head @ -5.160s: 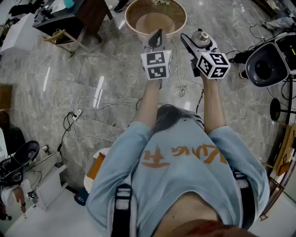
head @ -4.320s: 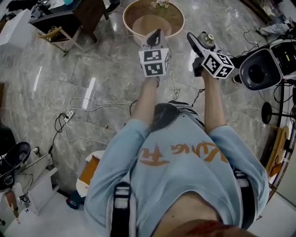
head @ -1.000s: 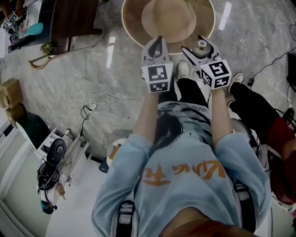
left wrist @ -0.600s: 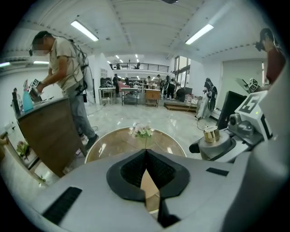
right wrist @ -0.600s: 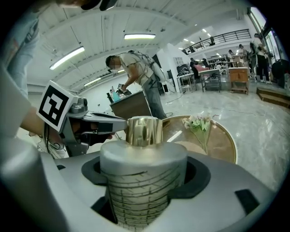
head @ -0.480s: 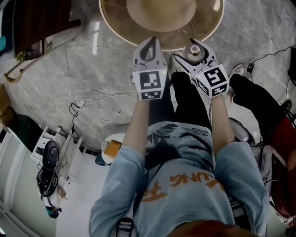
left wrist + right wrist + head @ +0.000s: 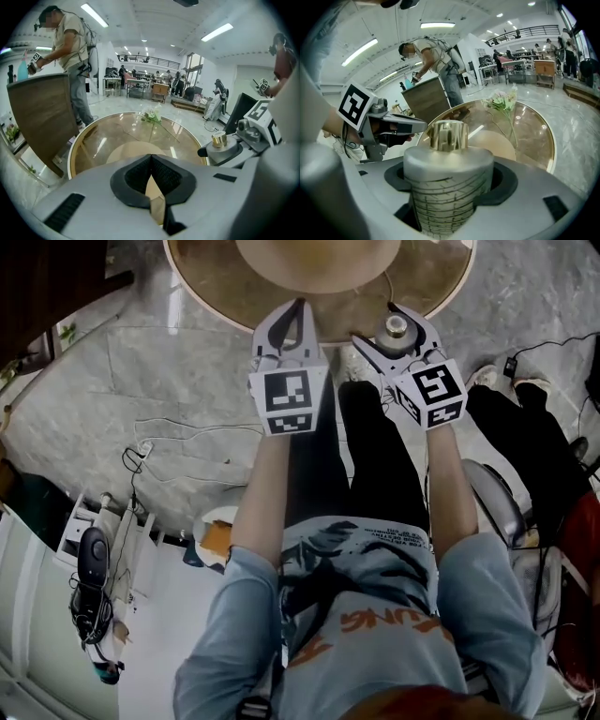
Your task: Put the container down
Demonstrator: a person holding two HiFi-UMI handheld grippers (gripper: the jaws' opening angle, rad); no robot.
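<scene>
Container [image 7: 448,187] upright, clamped between right gripper [image 7: 449,185] fingers, above round table [image 7: 534,136].

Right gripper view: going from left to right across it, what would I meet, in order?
The left hand-held gripper → container → flowers.

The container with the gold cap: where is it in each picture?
Head view: the container is top right of centre, in the right gripper.
Left gripper view: far right, at mid height.
Right gripper view: bottom middle, filling the jaws.
Shared landmark: the round glass table lies beyond it in all three.
</scene>
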